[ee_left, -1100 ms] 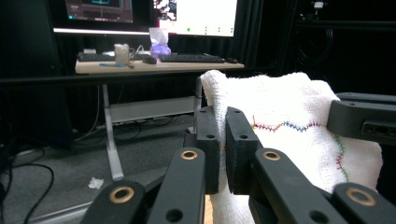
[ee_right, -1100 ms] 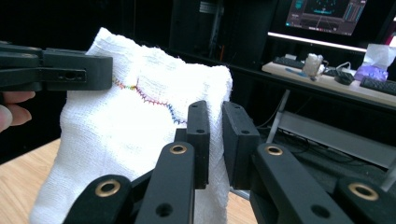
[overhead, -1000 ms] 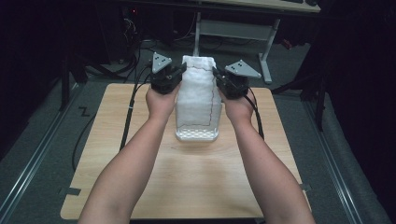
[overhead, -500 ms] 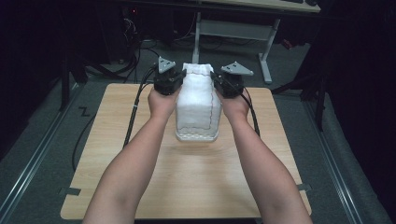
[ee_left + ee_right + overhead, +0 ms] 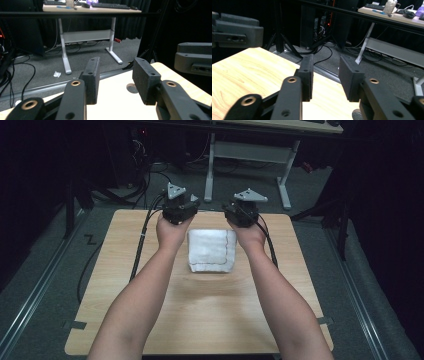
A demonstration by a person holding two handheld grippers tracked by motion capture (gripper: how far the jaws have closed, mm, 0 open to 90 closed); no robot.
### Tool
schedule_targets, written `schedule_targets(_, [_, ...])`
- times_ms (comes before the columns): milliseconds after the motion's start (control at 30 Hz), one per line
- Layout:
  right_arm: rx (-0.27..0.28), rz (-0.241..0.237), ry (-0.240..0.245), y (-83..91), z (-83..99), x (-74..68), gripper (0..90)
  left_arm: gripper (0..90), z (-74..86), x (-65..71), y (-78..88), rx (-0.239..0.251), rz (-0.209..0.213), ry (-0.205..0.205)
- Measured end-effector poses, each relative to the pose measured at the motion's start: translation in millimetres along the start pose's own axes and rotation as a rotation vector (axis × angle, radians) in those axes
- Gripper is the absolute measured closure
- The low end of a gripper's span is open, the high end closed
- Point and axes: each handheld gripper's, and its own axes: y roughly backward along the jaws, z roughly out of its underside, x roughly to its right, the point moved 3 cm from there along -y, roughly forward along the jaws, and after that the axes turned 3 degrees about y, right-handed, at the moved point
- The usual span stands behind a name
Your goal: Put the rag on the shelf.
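- A folded white cloth with dark stitched edging [image 5: 212,251] lies flat on the light wooden table [image 5: 200,320], between the two hands.
- The left gripper [image 5: 115,80] has just opened its jaws wide; nothing is between them.
- The right gripper [image 5: 325,77] has likewise just opened, holding nothing.

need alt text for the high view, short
A white folded cloth with dark stitched edging lies flat on a light wooden table, released, between a person's two outstretched forearms. The left tongs and right tongs hover past its far corners, their jaws having just opened with nothing between them.
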Motion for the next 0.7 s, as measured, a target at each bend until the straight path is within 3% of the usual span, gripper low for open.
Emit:
schedule_targets(133, [0.015,-0.007,-0.014,9.8,4.5,0.0,58.9,52.8,4.2,5.4,10.5,0.002,0.01,-0.028])
schedule_targets(233, [0.012,-0.007,0.007,19.4,8.3,-0.7,56.1,52.5,8.3,8.7,22.2,0.008,0.015,-0.049])
schedule_targets(367, [0.014,-0.01,0.009,39.9,15.9,-1.6,54.4,52.5,17.1,10.9,41.6,0.01,0.043,-0.041])
schedule_targets(467, [0.032,0.006,0.006,56.6,23.2,-3.6,53.9,52.5,26.8,11.3,56.7,0.021,0.054,-0.034])
schedule_targets(700, [0.058,-0.018,-0.007,90.6,45.4,-13.2,52.0,51.5,57.0,10.0,91.0,0.023,0.068,-0.054])
